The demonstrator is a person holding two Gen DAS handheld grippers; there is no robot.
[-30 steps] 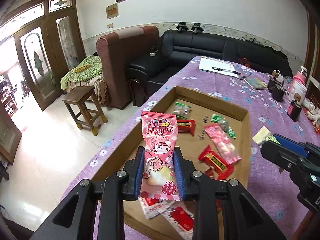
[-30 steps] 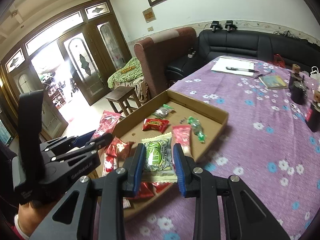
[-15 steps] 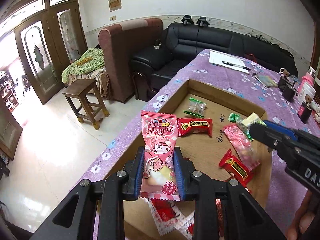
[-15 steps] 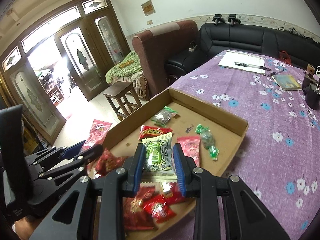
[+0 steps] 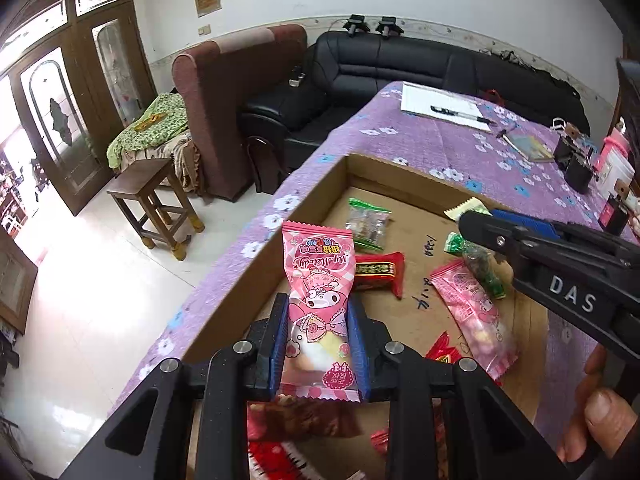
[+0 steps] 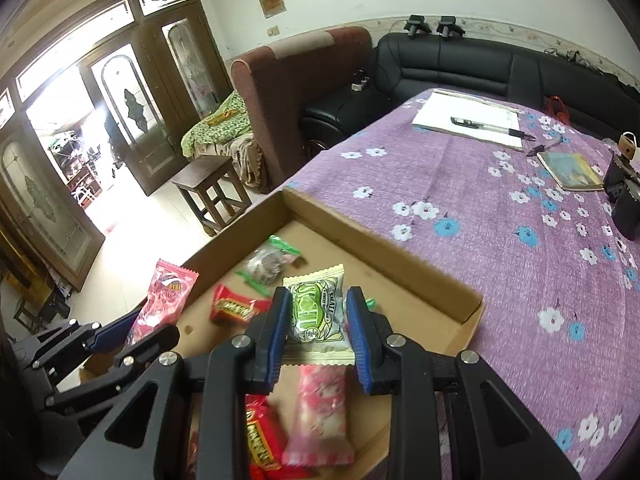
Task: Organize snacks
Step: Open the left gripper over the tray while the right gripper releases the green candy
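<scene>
Both grippers hang over the box [image 6: 384, 264] on the counter [image 6: 500, 208]. The left gripper [image 5: 319, 340] has its fingers clamped on the pink pack [image 5: 319, 300], long axis pointing away. The right gripper [image 6: 318, 328] pinches the green pack [image 6: 318, 308], nearer the box's far wall.

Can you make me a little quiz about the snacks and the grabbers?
1. What colour is the packet in the left gripper?
2. True or false: the right gripper holds nothing.
3. Which lies in the cardboard box: A) a red candy bar, B) a banana, C) a spoon?

Key: 1. Pink, the pink cartoon packet. 2. False, it grips the green-and-white packet. 3. A.
</scene>
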